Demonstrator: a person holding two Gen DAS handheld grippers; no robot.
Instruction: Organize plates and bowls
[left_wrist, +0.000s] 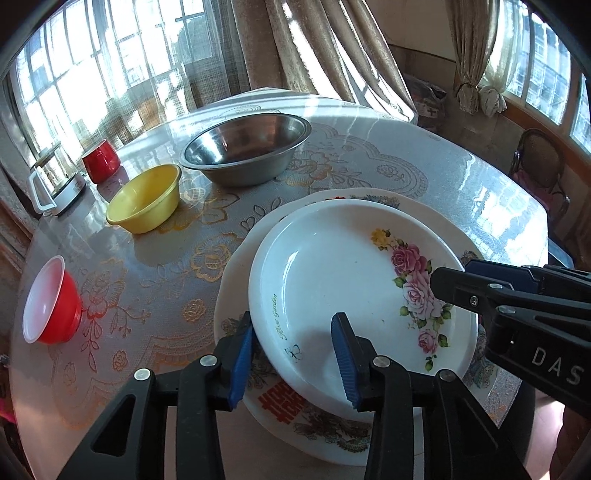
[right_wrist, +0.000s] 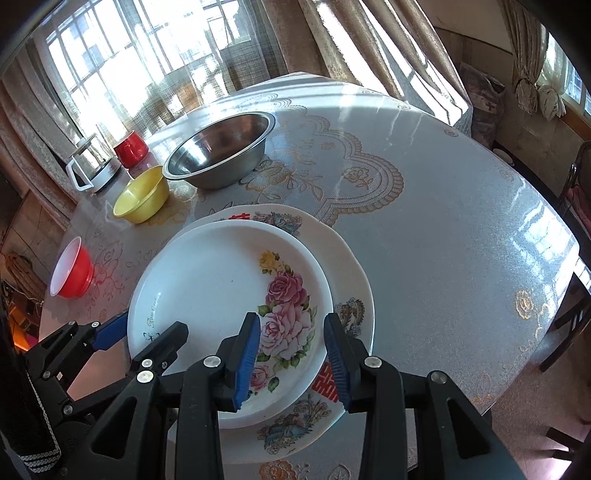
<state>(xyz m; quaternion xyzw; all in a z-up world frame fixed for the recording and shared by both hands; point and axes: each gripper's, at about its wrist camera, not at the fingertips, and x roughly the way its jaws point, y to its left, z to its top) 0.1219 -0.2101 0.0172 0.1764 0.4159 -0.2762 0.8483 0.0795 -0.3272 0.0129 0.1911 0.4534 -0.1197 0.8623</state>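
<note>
A white plate with pink roses (left_wrist: 332, 280) (right_wrist: 214, 280) lies on top of a larger white plate with red characters and a patterned rim (left_wrist: 332, 435) (right_wrist: 347, 266). My left gripper (left_wrist: 291, 332) (right_wrist: 151, 325) straddles the rose plate's near-left rim, one blue pad outside and one inside, with a gap between pad and rim. My right gripper (right_wrist: 291, 325) (left_wrist: 454, 271) straddles the near-right rim over the roses in the same way. Further back stand a steel bowl (left_wrist: 247, 147) (right_wrist: 221, 147), a yellow bowl (left_wrist: 146, 199) (right_wrist: 142, 195) and a red bowl with a white inside (left_wrist: 51, 299) (right_wrist: 72, 273).
All of this sits on a round table (right_wrist: 443, 221) under a glossy floral cover. A red cup (left_wrist: 100, 160) and a glass pitcher with a white handle (left_wrist: 55, 181) stand at its far left edge. Chairs (right_wrist: 576, 221) stand on the right; curtained windows lie behind.
</note>
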